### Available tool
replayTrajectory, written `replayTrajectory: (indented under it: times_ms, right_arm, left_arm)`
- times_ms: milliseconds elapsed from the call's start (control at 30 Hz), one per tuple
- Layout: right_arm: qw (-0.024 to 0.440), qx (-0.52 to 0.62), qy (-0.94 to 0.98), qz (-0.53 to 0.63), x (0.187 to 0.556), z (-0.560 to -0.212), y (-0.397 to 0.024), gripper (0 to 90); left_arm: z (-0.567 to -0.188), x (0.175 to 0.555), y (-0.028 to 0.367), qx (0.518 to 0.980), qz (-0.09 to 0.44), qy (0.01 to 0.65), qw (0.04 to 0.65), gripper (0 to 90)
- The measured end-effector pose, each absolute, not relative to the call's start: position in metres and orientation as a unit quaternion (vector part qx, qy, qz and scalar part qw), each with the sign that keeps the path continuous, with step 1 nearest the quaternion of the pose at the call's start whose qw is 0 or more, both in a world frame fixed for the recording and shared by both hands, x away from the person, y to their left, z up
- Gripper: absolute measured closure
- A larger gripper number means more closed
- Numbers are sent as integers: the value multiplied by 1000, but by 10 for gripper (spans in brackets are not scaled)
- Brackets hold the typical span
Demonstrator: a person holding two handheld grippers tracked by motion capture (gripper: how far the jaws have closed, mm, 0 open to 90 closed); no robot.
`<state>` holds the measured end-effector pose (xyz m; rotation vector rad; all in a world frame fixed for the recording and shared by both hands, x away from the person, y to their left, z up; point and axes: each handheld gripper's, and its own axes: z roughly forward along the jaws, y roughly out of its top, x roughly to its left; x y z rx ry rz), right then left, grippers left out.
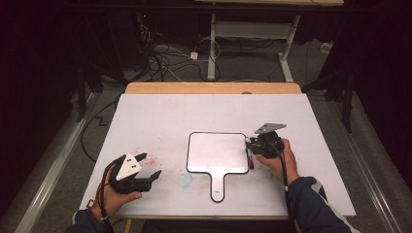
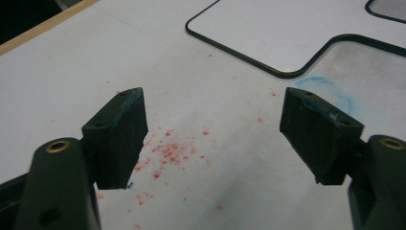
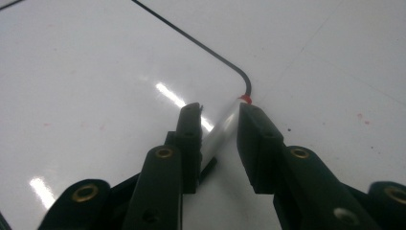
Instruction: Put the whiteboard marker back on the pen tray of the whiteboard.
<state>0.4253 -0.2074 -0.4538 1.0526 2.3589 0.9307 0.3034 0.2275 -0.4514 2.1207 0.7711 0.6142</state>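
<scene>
R gripper clamped on red marker by whiteboard edge

White sheet covers wooden table. Red specks and blue ring smudge mark sheet. Cables on floor behind; desk frame beyond.

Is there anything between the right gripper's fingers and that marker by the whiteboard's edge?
Nothing visible. The right gripper already has the white marker with a red end between its fingers, at the corner of the handled whiteboard. The left gripper rests open, well off to the side.
</scene>
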Motion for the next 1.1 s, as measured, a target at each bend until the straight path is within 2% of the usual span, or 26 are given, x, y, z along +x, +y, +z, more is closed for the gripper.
replayTrajectory:
  times_ms: [333,500,900,1100]
  right_arm:
    - [193,376,847,323,426,-458,-206,712]
    - [193,371,836,354,423,-452,-210,649]
    - [274,305,797,443,377,-416,-240,414]
    - [298,291,783,463,348,-413,-258,361]
  left_arm:
    - [-451,303,227,835,241,302,392,236]
    - [-451,304,227,832,247,303,392,236]
    - [-453,304,224,832,257,305,386,219]
    - [-456,305,220,836,260,300,378,216]
